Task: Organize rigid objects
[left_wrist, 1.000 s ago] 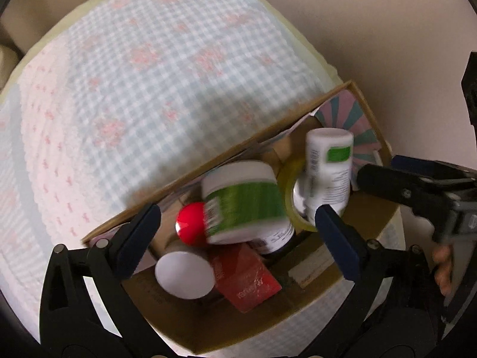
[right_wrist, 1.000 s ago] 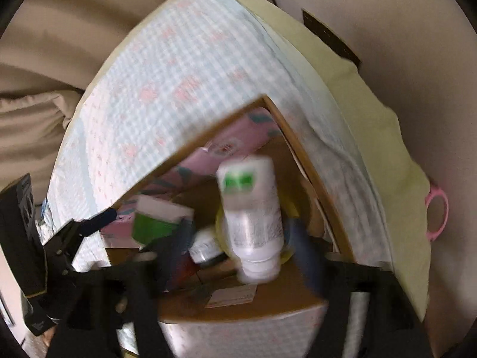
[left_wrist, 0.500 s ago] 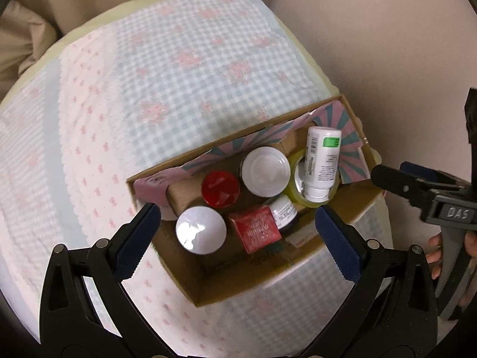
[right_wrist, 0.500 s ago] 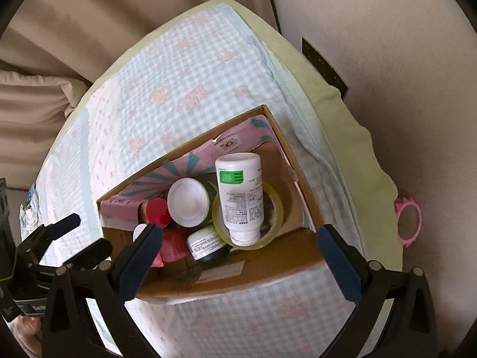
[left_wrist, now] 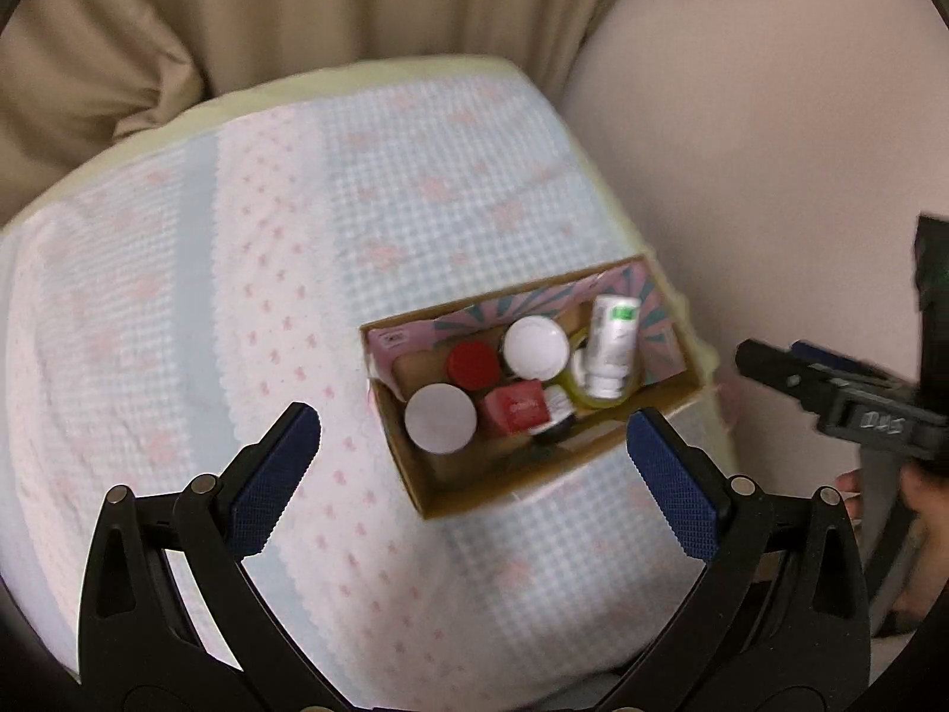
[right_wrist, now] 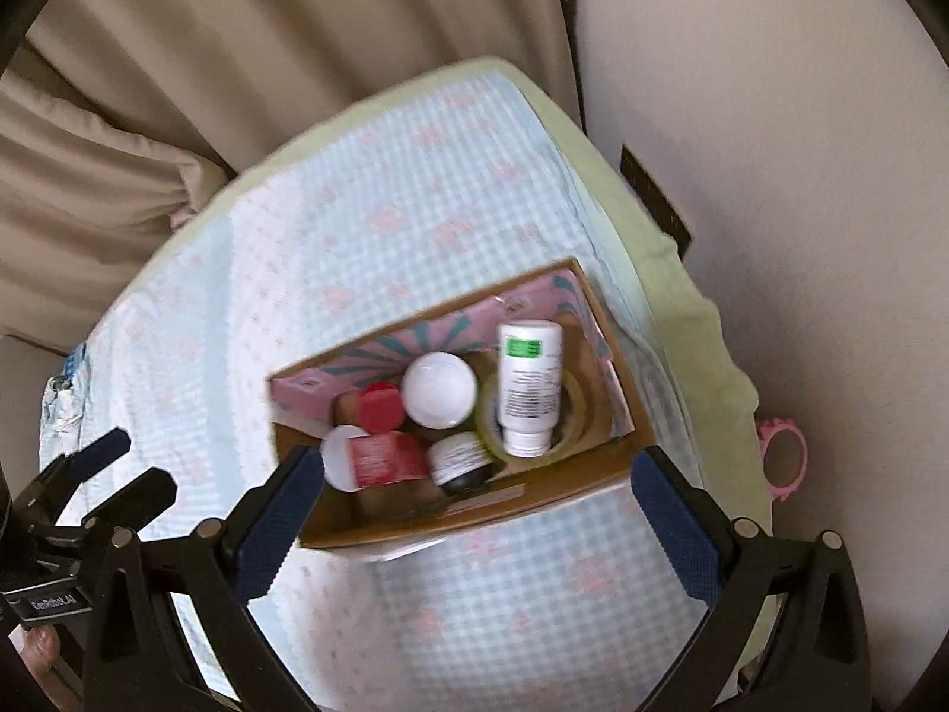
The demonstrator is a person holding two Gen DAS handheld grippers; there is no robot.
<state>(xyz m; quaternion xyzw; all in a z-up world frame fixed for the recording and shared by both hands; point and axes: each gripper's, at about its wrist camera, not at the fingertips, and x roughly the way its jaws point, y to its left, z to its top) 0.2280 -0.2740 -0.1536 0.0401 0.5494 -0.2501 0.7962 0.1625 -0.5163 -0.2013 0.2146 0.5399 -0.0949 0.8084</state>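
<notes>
A cardboard box (left_wrist: pixel 451 501) (right_wrist: pixel 462 525) with a pink patterned inner wall sits on the checked bed cover. Inside lie a white bottle with a green label (left_wrist: pixel 611 344) (right_wrist: pixel 528 385) over a yellow tape roll (right_wrist: pixel 572 415), two white-lidded jars (left_wrist: pixel 534 347) (left_wrist: pixel 440 419), a red cap (left_wrist: pixel 473 365), a red box (left_wrist: pixel 515 408) and a small dark jar (right_wrist: pixel 459 460). My left gripper (left_wrist: pixel 474 477) is open and empty above the box. My right gripper (right_wrist: pixel 474 504) is open and empty above it too.
The bed cover (left_wrist: pixel 296 296) spreads left and behind the box. Beige curtains (left_wrist: pixel 296 12) hang at the back. A wall (right_wrist: pixel 771 118) runs along the right. A pink ring (right_wrist: pixel 783 463) lies at the bed's right edge.
Both grippers have pulled up and back from the box, which now looks smaller. The green-labelled jar and the white bottle were let go and rest in the box.
</notes>
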